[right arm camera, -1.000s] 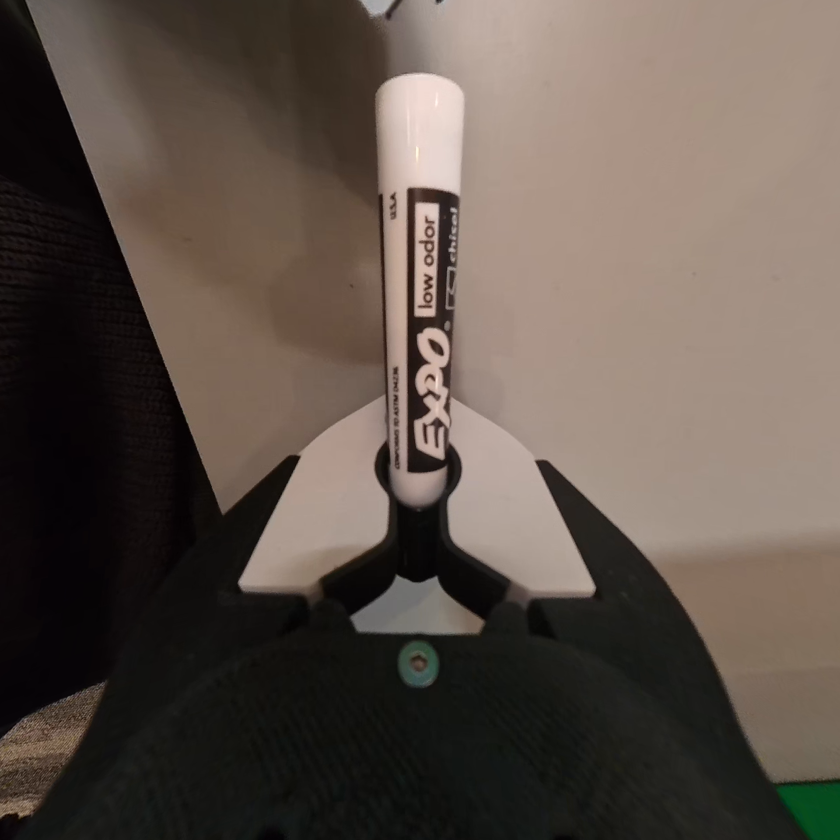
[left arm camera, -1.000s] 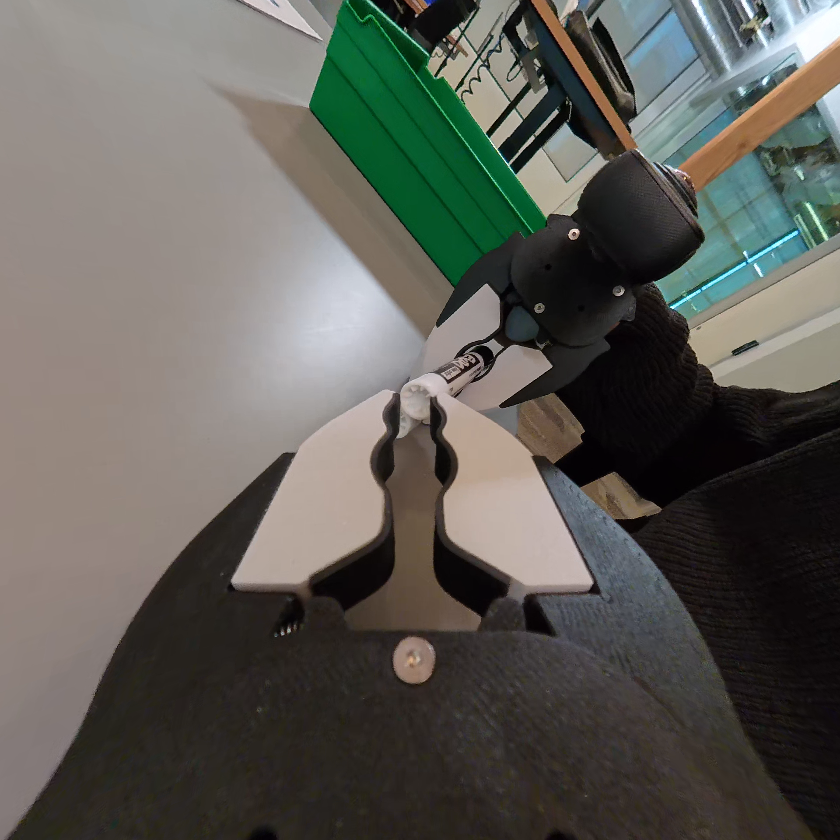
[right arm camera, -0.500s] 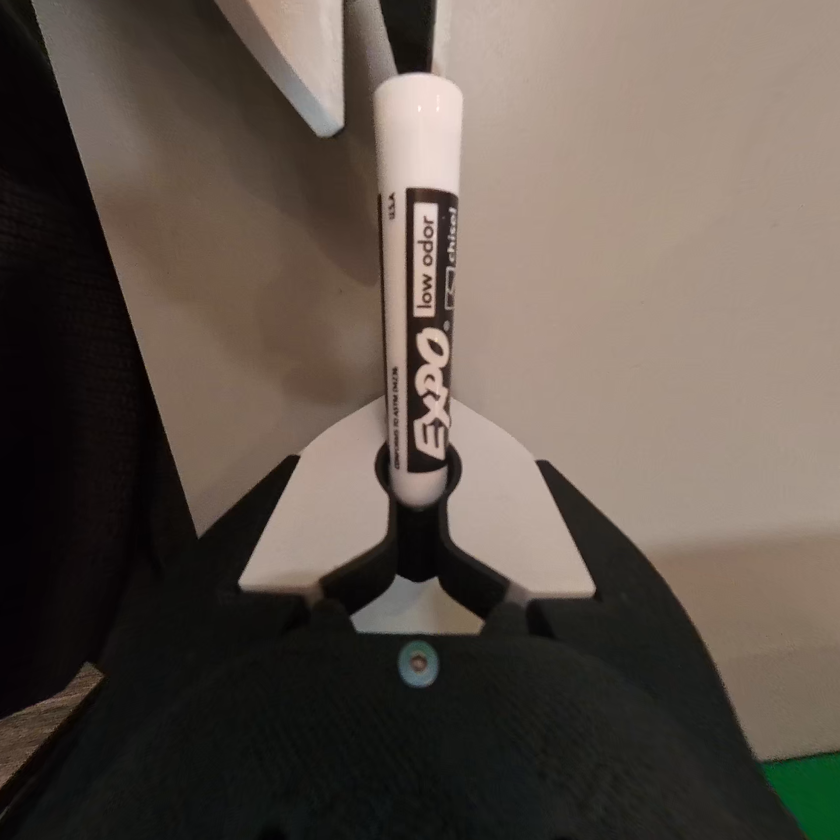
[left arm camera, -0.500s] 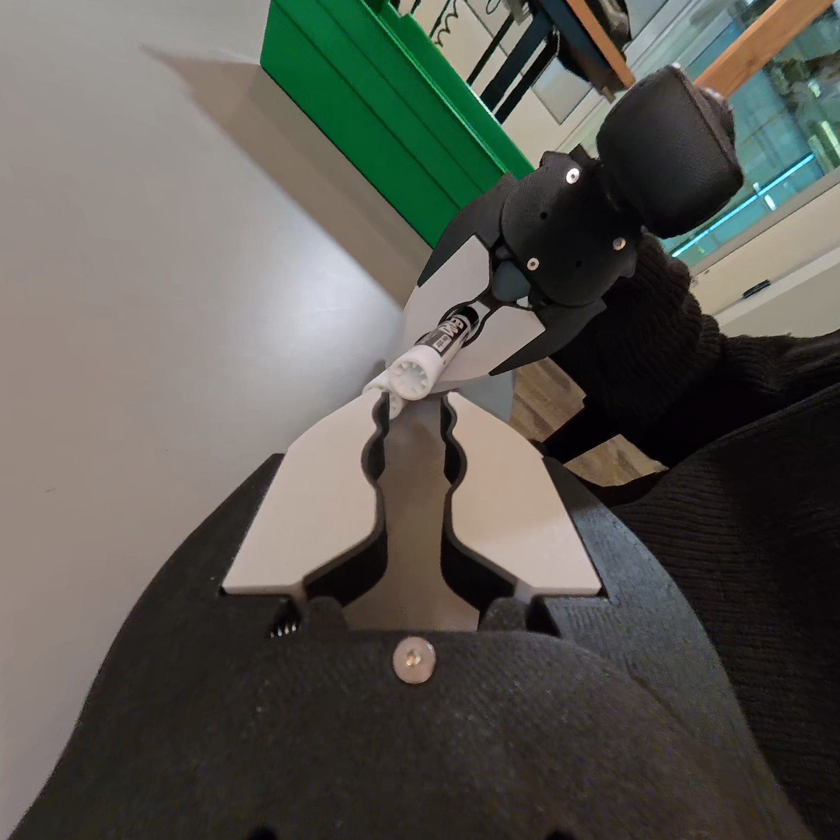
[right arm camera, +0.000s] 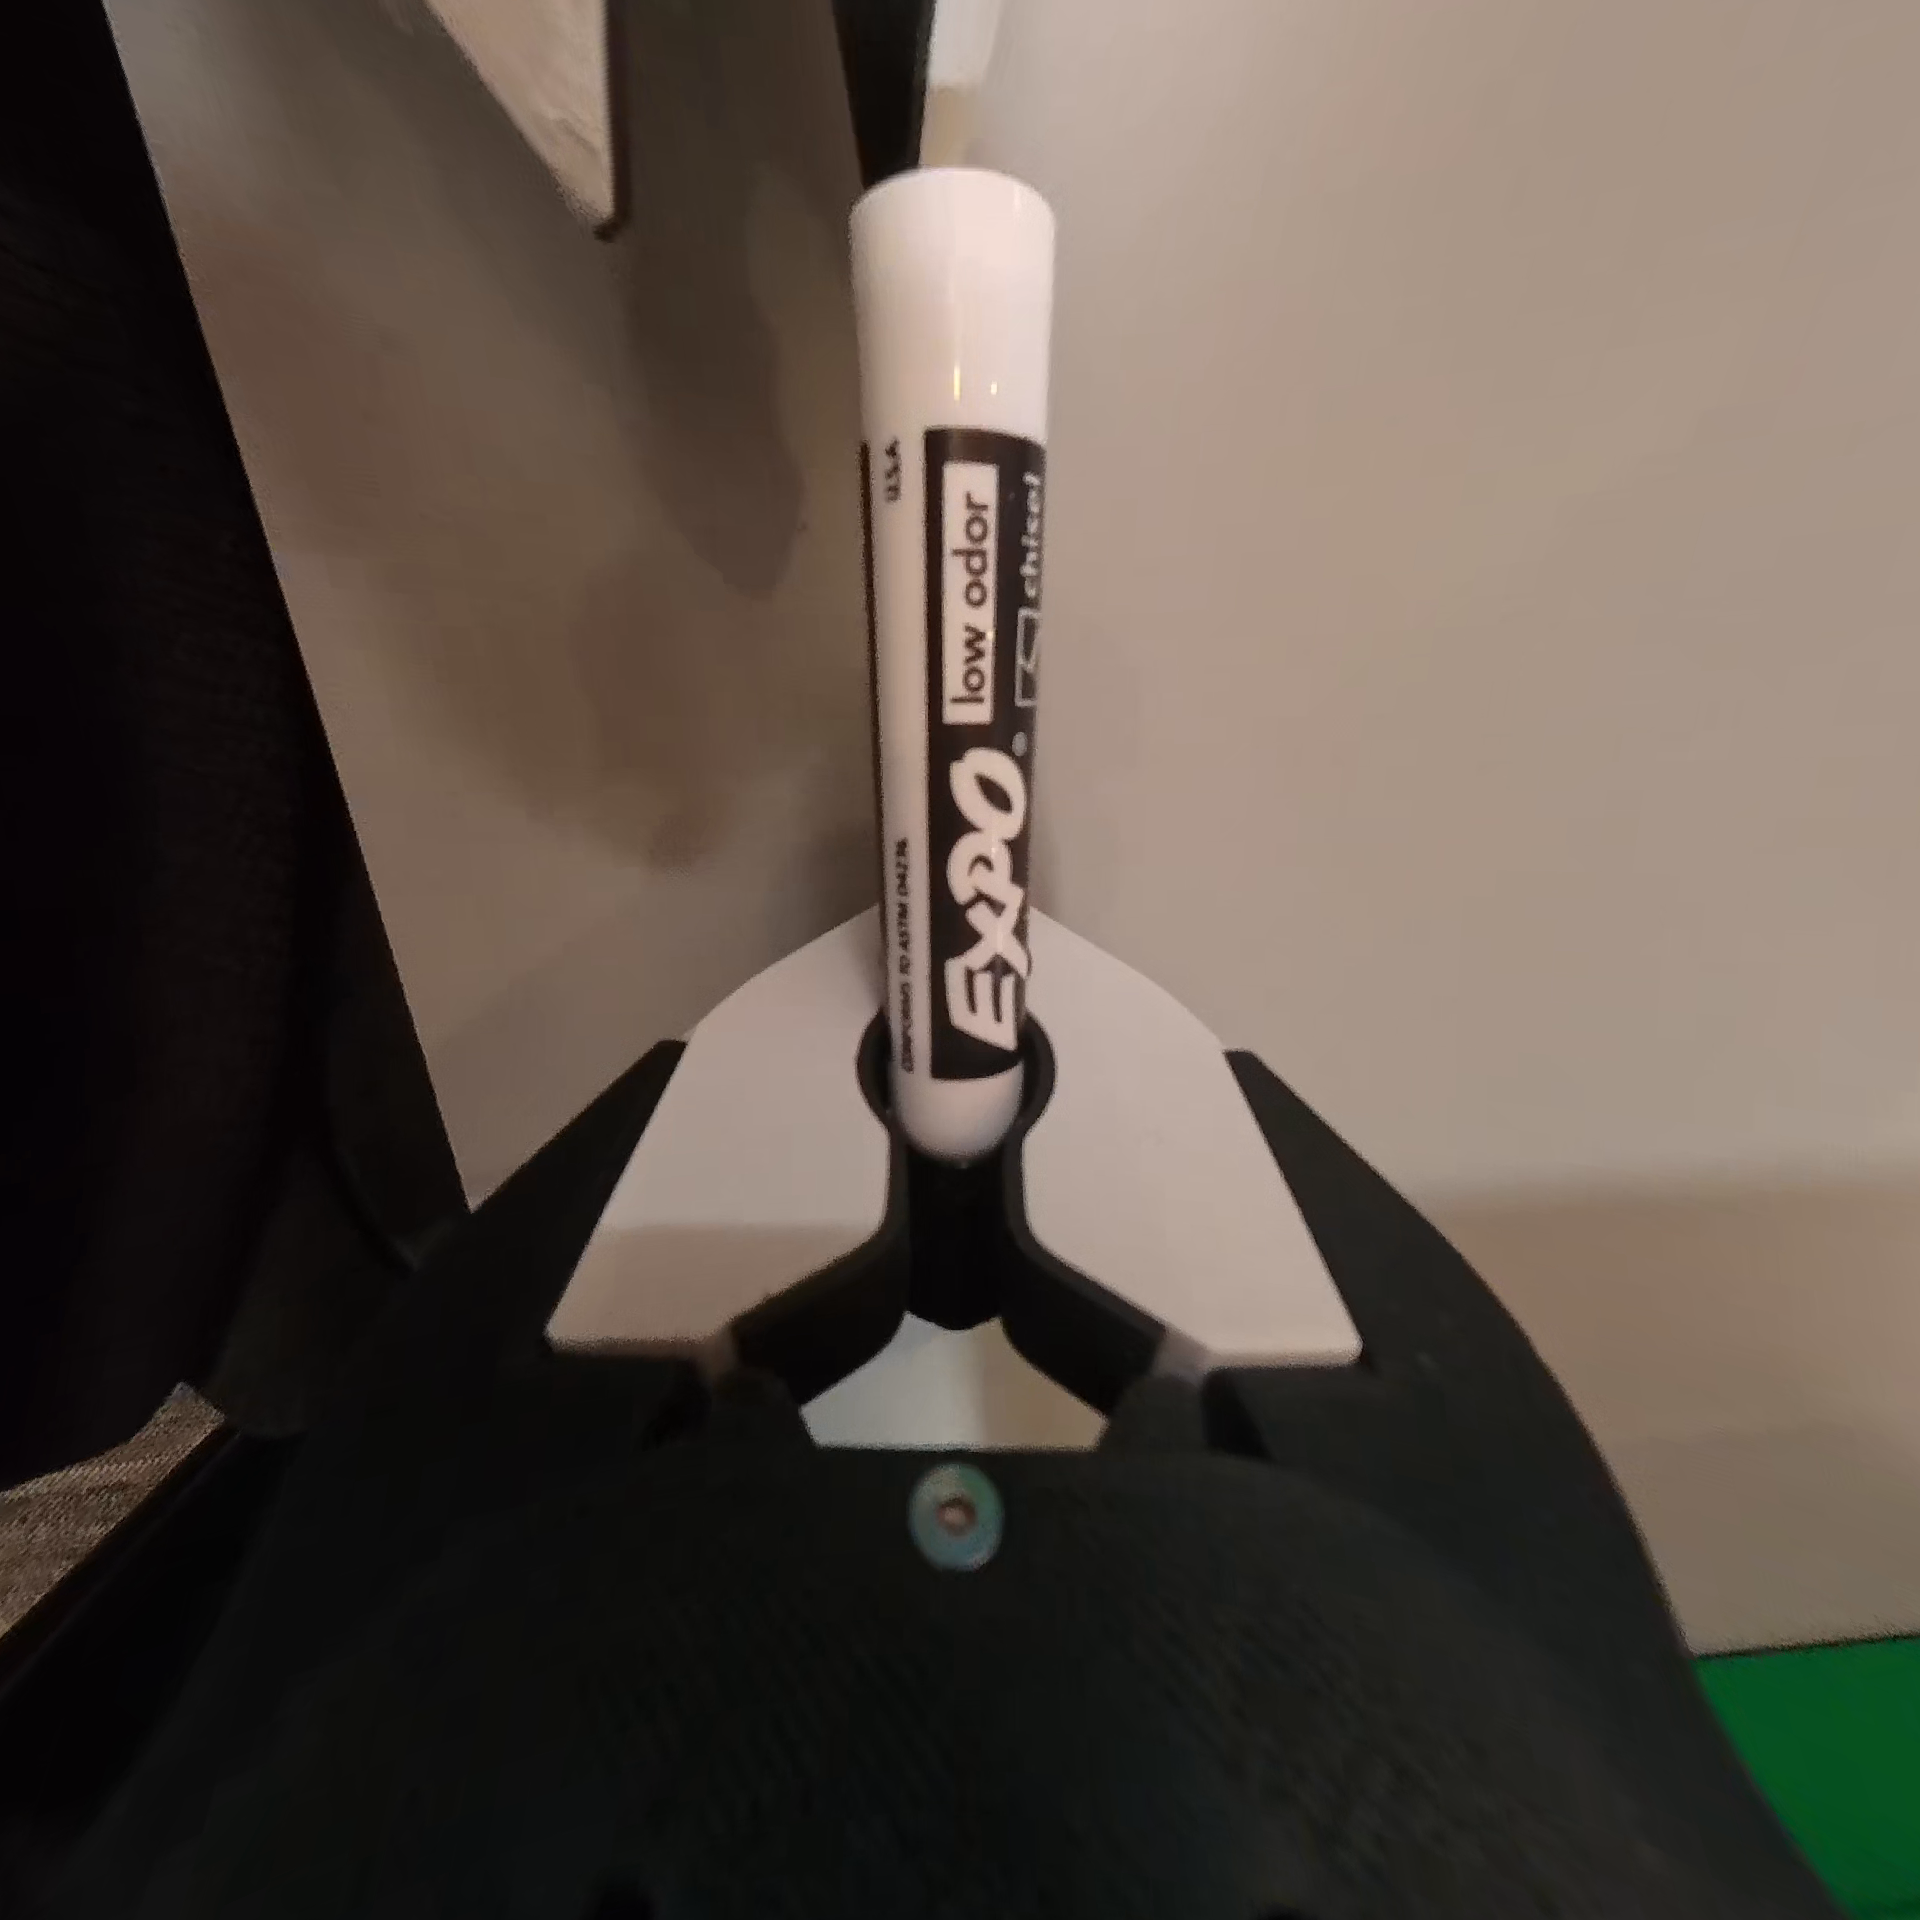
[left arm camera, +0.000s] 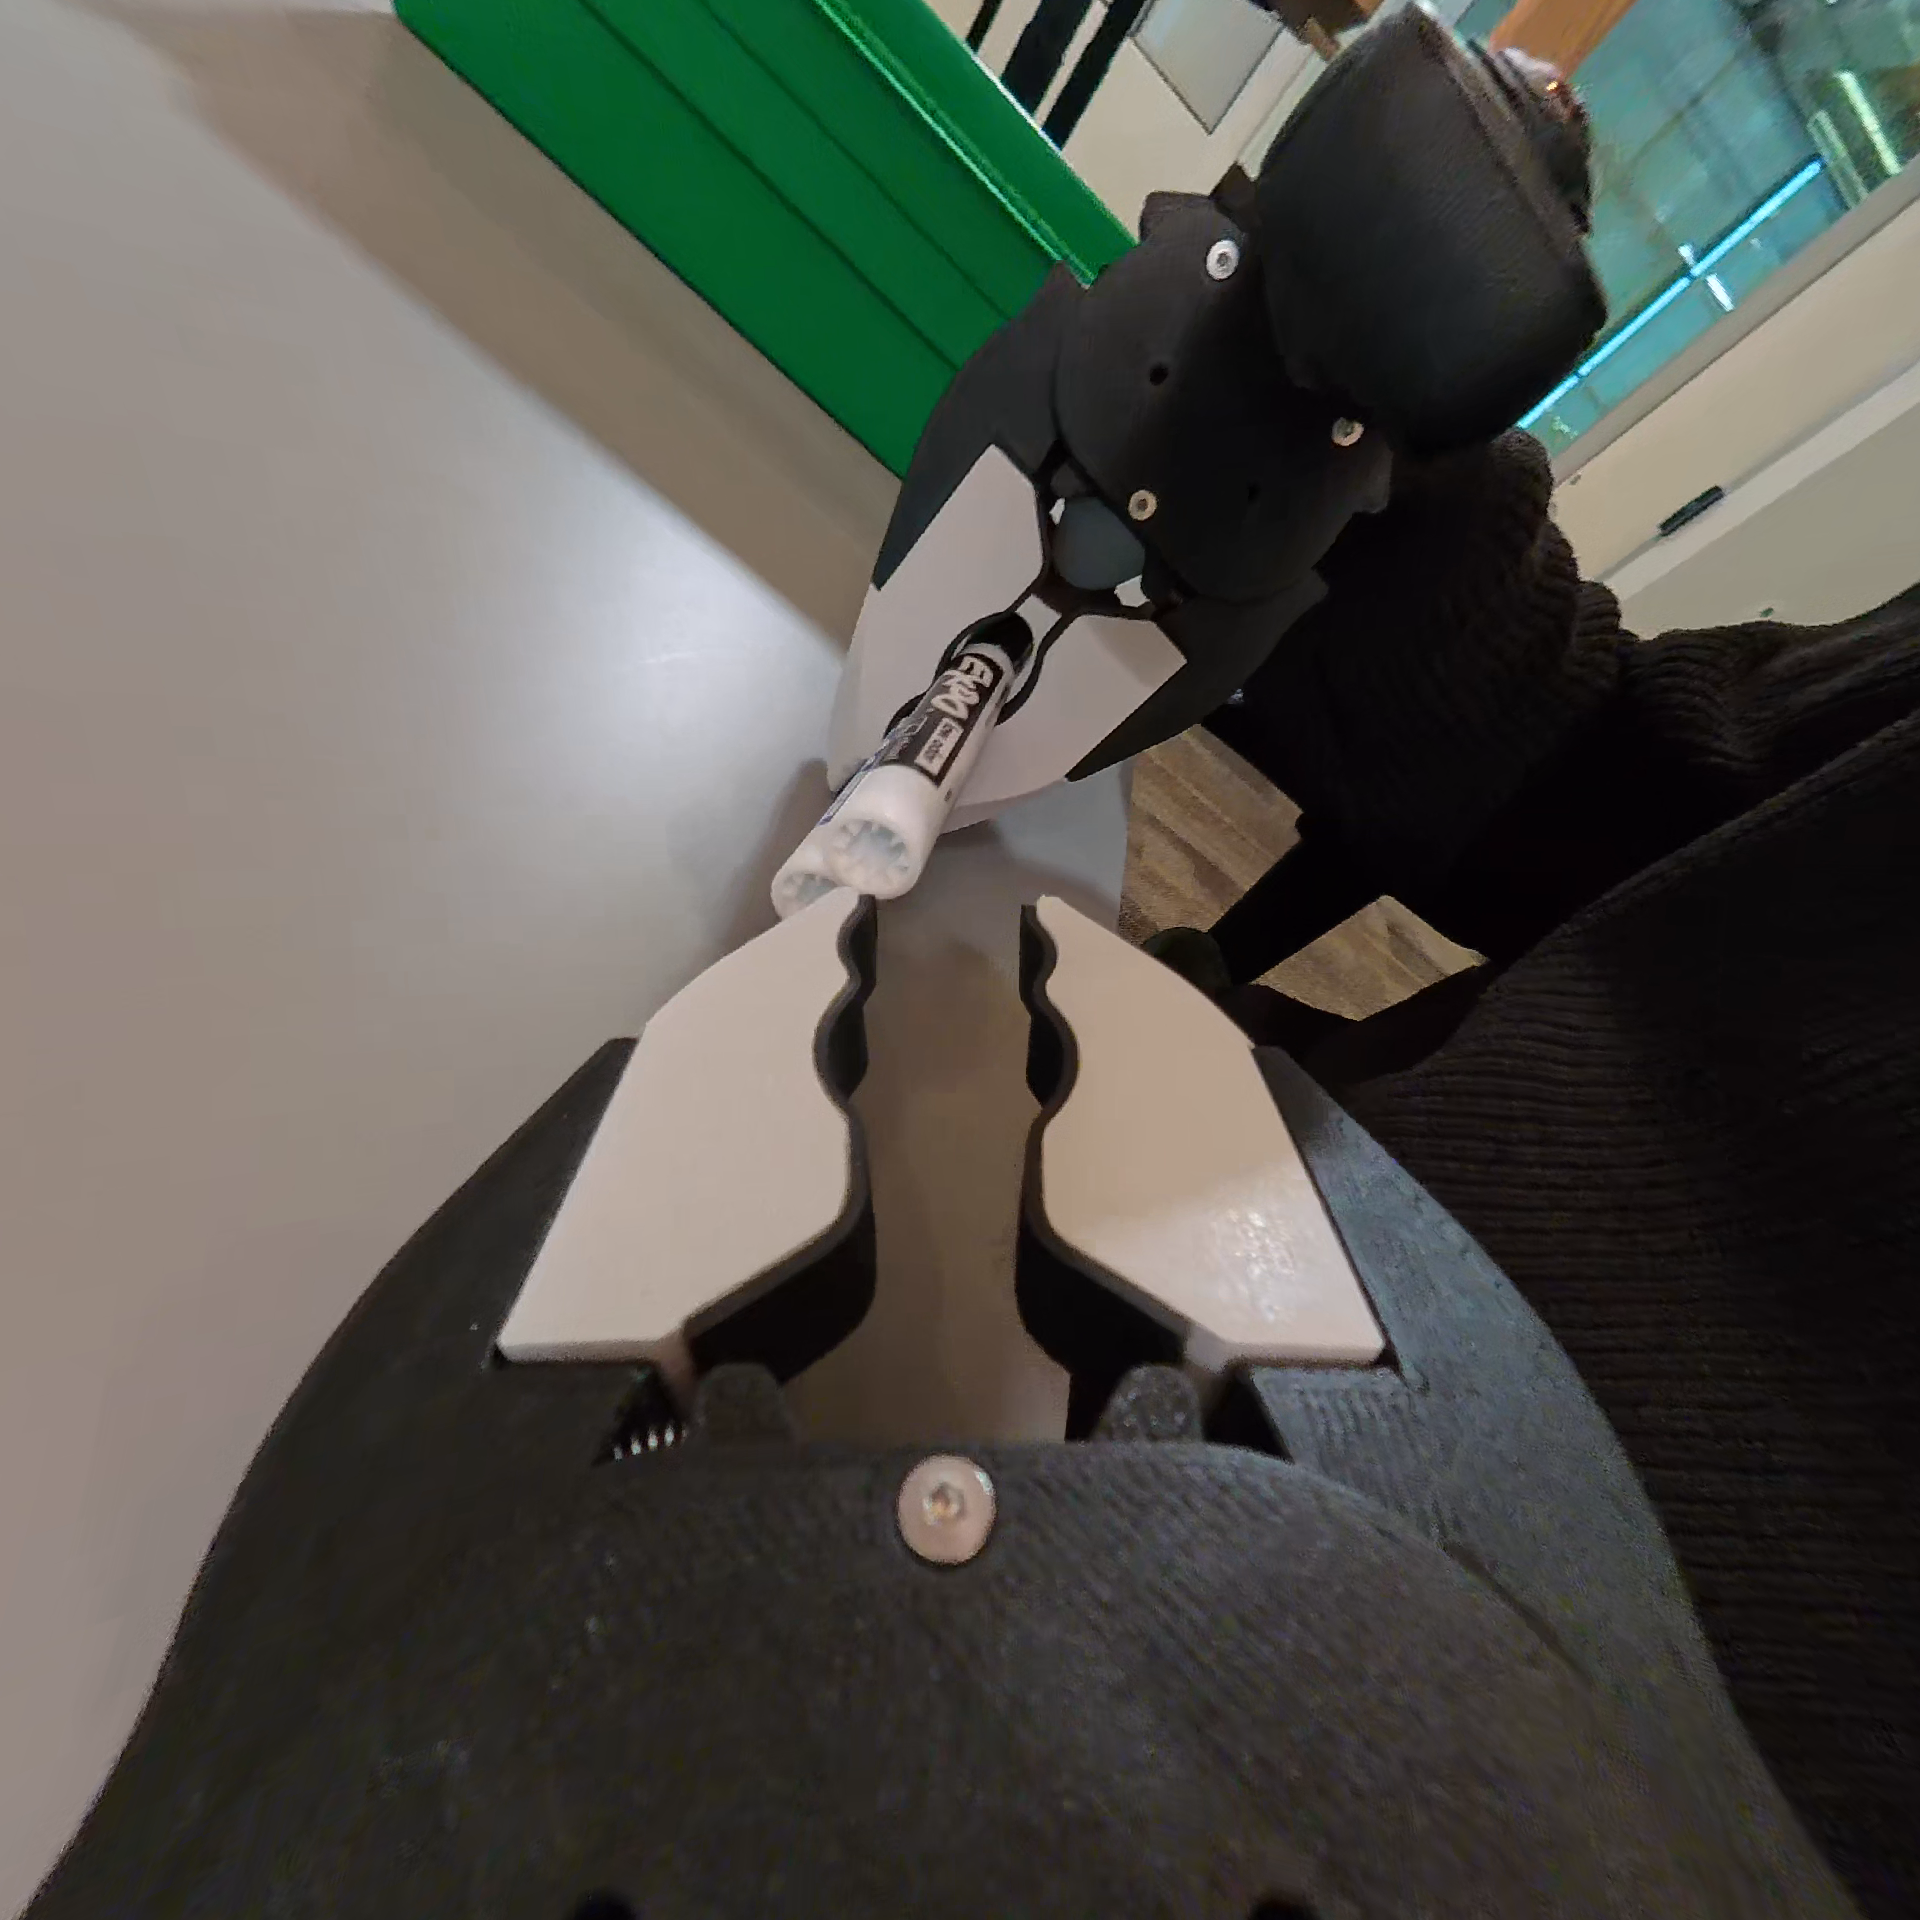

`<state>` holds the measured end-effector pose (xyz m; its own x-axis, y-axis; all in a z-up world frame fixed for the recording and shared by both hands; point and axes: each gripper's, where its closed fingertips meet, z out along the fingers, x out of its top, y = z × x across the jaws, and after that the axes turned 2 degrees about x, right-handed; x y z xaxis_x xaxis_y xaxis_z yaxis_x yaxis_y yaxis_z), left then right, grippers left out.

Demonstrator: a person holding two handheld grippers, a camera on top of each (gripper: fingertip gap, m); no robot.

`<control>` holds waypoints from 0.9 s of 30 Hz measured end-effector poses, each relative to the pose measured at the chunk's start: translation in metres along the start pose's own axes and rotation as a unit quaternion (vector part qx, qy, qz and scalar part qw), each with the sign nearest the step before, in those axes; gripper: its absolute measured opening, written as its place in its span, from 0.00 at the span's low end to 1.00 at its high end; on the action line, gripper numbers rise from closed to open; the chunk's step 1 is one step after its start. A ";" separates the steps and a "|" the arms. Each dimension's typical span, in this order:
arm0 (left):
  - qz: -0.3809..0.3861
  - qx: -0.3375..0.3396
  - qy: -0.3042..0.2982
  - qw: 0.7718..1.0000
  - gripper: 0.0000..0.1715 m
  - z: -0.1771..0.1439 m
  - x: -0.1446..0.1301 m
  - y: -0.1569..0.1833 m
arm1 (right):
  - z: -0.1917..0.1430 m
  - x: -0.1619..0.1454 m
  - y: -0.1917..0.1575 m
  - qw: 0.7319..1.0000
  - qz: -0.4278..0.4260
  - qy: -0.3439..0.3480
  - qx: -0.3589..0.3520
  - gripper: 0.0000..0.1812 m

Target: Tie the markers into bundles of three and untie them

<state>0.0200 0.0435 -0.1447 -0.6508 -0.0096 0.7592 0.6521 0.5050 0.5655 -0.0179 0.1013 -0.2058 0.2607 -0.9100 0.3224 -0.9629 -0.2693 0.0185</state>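
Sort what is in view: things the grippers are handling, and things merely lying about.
Handled:
white marker with black label, clamped in right gripper
left gripper, open, tips just short of the marker's end

Lying about:
green plastic bin
pale grey table

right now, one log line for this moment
left gripper open, empty | right gripper shut on marker | marker end just beyond left gripper | green bin behind
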 end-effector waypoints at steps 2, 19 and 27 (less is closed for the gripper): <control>0.003 -0.006 0.003 1.000 0.16 0.000 0.001 0.002 | 0.001 -0.001 -0.001 1.000 -0.001 -0.004 0.002 0.08; -0.005 -0.003 -0.014 1.000 0.19 0.004 -0.006 -0.002 | 0.004 -0.001 -0.005 1.000 -0.004 -0.012 0.009 0.08; 0.002 0.002 -0.019 1.000 0.19 0.004 -0.007 -0.002 | 0.003 0.000 -0.005 1.000 -0.003 -0.012 0.008 0.08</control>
<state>0.0216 0.0460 -0.1529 -0.6630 0.0240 0.7483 0.6523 0.5091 0.5616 -0.0125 0.1016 -0.2087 0.2678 -0.9158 0.2995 -0.9602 -0.2793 0.0046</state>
